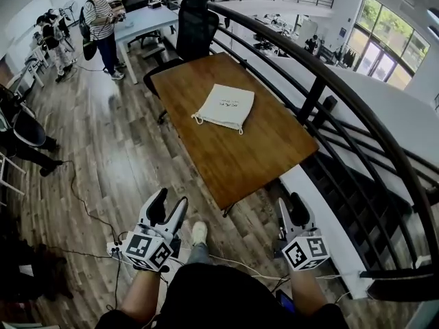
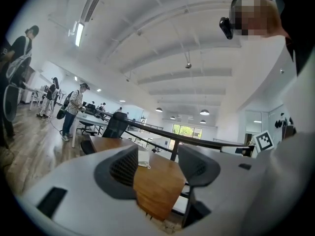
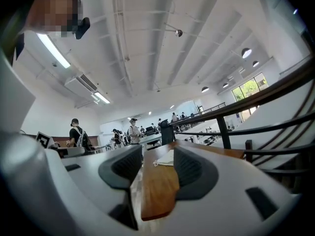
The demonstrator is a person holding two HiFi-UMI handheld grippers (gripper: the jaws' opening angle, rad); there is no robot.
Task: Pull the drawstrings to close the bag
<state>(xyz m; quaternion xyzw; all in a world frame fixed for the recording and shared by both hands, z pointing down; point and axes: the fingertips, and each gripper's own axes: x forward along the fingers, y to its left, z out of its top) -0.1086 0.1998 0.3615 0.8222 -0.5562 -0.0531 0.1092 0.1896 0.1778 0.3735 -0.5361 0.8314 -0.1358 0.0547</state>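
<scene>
Head view: bag (image 1: 224, 106) on table (image 1: 240, 157), well ahead of left claw (image 1: 169, 208) and right claw (image 1: 291, 212), both wide, empty.

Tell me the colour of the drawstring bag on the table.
The drawstring bag is off-white, cream cloth with small dark print; the head view shows it best.

At your twelve o'clock the bag (image 1: 224, 106) lies on the table (image 1: 254, 153), a chair (image 1: 194, 22) behind it at eleven, the railing (image 1: 302, 55) at two.
</scene>
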